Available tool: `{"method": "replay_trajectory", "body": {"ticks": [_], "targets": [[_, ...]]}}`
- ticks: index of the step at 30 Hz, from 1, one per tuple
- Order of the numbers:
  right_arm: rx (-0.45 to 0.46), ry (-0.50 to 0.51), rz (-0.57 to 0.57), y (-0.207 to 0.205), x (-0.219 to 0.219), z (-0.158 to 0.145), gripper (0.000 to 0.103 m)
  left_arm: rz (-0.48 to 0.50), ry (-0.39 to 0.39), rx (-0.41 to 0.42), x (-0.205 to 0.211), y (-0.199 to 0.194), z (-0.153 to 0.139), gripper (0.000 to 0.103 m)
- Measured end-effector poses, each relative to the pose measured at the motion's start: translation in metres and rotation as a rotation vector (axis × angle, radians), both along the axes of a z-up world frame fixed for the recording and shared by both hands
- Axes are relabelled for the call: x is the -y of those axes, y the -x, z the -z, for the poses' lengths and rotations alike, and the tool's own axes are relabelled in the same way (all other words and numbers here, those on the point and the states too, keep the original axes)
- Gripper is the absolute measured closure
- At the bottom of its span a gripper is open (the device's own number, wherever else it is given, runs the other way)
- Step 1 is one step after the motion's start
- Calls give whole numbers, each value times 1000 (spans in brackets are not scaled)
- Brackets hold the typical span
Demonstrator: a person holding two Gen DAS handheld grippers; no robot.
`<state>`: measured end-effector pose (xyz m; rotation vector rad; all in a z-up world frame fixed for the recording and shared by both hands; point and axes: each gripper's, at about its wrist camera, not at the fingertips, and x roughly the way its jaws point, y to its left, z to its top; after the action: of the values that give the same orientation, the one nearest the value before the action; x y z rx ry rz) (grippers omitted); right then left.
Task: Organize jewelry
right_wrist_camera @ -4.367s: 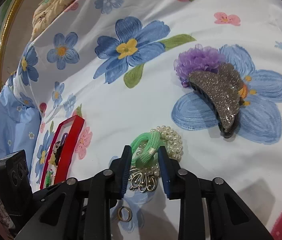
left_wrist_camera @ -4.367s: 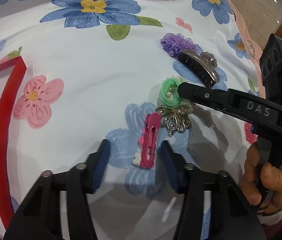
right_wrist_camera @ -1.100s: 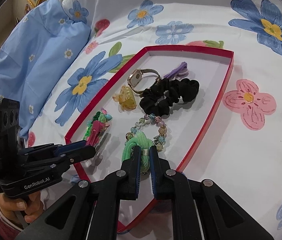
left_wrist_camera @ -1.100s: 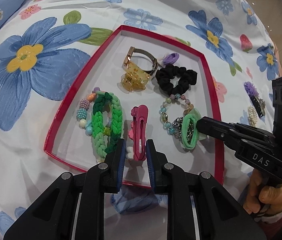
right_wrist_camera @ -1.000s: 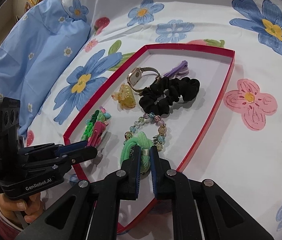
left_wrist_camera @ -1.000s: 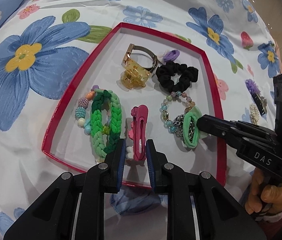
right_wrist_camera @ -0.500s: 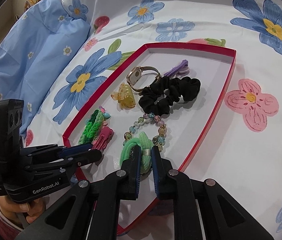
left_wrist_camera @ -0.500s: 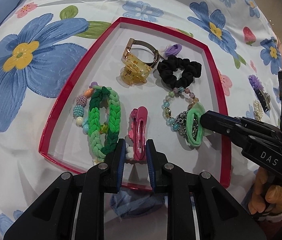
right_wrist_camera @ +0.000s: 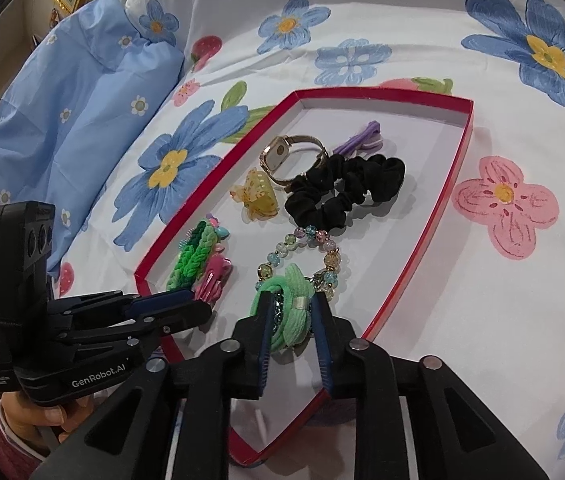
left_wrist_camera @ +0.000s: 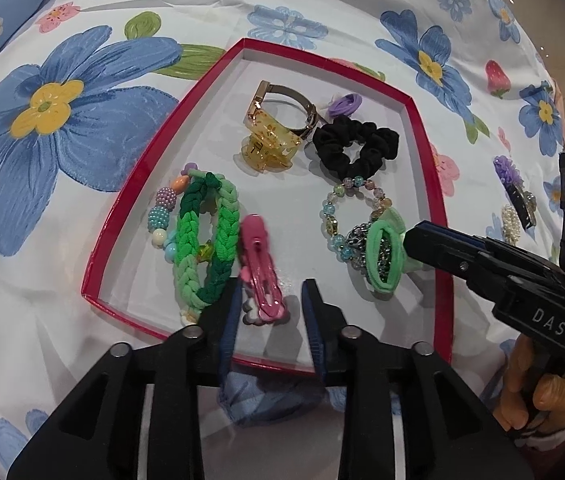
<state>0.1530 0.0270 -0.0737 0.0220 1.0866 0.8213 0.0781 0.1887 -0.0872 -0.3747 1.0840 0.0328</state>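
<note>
Both tools, left (left_wrist_camera: 270, 300) and right (right_wrist_camera: 294, 312), tilt down, just released, over tray (left_wrist_camera: 130, 200).

A red-rimmed tray (left_wrist_camera: 434, 184) with a white floor sits mid-frame on a white sheet (left_wrist_camera: 322, 0) printed with blue, yellow-centred flowers. Inside lie a pink clip (left_wrist_camera: 260, 268), a black scrunchie (left_wrist_camera: 356, 148) and a green braided band (left_wrist_camera: 202, 236).

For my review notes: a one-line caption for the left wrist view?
Left gripper, just opened, straddles pink hair clip in red tray; right gripper beside green hair tie.
</note>
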Motion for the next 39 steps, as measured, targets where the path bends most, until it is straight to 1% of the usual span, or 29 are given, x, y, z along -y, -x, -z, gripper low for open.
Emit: {"method": "replay_trajectory", "body": {"ticks": [10,13,16,18,20,23,24,25,26,28,31,33,35,37,39], "targets": [[18,-39,24,6,10,-16,75,-6,-7,8,5,6,-4,67],[22,-51,29,9,12,-19,70,-21,-11,22,5,11,-9,61],[30,-64,30,13,15,-24,68,-43,-14,47,3,20,-17,50],[33,-73,30,15,18,-27,68,-59,-15,59,3,27,-22,34],[36,-83,33,18,20,-29,68,-79,-7,87,2,38,-29,28],[30,-115,46,23,28,-32,60,-127,18,137,0,55,-37,20],[28,-130,51,26,32,-33,55,-147,31,153,-2,61,-39,17],[24,-159,62,30,37,-34,48,-163,46,166,-2,67,-40,16],[22,-172,69,33,41,-34,44,-174,65,182,-2,74,-40,14],[10,-214,85,44,51,-34,30,-190,89,191,0,84,-38,11],[-4,-255,100,57,62,-34,27,-206,137,202,2,100,-33,10],[-10,-271,115,67,71,-33,25,-221,149,206,4,110,-29,10],[5,-285,127,75,78,-34,22,-230,139,215,7,120,-29,10],[27,-285,145,83,84,-35,17,-232,112,219,10,126,-30,10],[49,-279,156,89,89,-37,16,-235,78,230,14,134,-34,10]]}}
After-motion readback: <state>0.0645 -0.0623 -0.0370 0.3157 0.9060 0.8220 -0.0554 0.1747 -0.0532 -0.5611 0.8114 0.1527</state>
